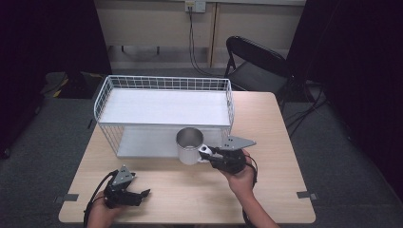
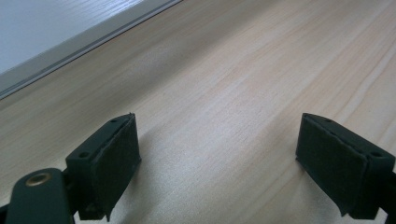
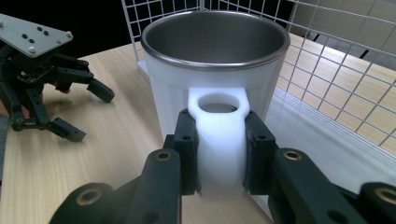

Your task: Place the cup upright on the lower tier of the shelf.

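Mug handle sits clamped in right hand-held gripper; left hand-held gripper gapes over table.

No readable text, label, brand, number or sign anywhere.

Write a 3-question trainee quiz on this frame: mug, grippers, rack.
1. True or false: the right gripper is shut on the handle of the mug.
2. The left gripper is: A) shut on the mug; B) open over bare table; C) inside the wire rack.
3. Fill in: the mug stands just in front of the ____, by its lower shelf.

Key
1. True: both pads press the white handle from its two sides.
2. B: the jaws stand wide apart with only wood between them.
3. Wire rack.
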A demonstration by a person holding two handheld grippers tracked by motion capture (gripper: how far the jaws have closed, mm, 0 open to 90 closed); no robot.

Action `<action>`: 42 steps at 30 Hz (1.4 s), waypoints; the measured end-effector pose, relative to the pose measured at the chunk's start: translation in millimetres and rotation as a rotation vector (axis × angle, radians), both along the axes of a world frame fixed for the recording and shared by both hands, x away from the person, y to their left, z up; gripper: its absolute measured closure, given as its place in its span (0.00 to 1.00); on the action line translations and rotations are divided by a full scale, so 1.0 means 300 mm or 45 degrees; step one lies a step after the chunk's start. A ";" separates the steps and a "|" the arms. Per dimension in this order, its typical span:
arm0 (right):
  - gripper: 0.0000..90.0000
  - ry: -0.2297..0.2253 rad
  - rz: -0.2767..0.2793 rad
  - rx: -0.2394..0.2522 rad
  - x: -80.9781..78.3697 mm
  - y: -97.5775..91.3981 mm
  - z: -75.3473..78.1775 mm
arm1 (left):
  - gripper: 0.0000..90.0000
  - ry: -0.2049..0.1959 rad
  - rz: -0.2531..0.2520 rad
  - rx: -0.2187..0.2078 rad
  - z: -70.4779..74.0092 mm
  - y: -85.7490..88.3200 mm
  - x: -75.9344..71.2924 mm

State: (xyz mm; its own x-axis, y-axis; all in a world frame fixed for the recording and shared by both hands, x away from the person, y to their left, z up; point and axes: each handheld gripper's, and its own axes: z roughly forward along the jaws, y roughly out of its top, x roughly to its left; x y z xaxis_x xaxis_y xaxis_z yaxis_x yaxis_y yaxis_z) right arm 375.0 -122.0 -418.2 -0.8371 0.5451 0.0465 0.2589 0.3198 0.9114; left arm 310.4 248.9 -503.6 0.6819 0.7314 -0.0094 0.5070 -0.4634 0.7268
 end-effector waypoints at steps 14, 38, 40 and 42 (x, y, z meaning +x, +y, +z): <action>0.80 0.000 -0.031 -0.009 0.030 0.034 -0.024 | 0.14 0.001 -0.001 0.000 0.000 0.000 0.000; 0.79 -0.020 -0.080 0.004 0.067 0.078 -0.045 | 0.14 0.001 -0.001 0.000 0.000 0.000 0.000; 0.79 -0.018 -0.085 0.008 0.069 0.082 -0.048 | 0.14 0.001 -0.001 0.000 0.000 0.000 0.000; 0.79 -0.025 -0.086 0.001 0.071 0.088 -0.052 | 0.14 0.001 -0.001 0.000 0.000 0.000 0.000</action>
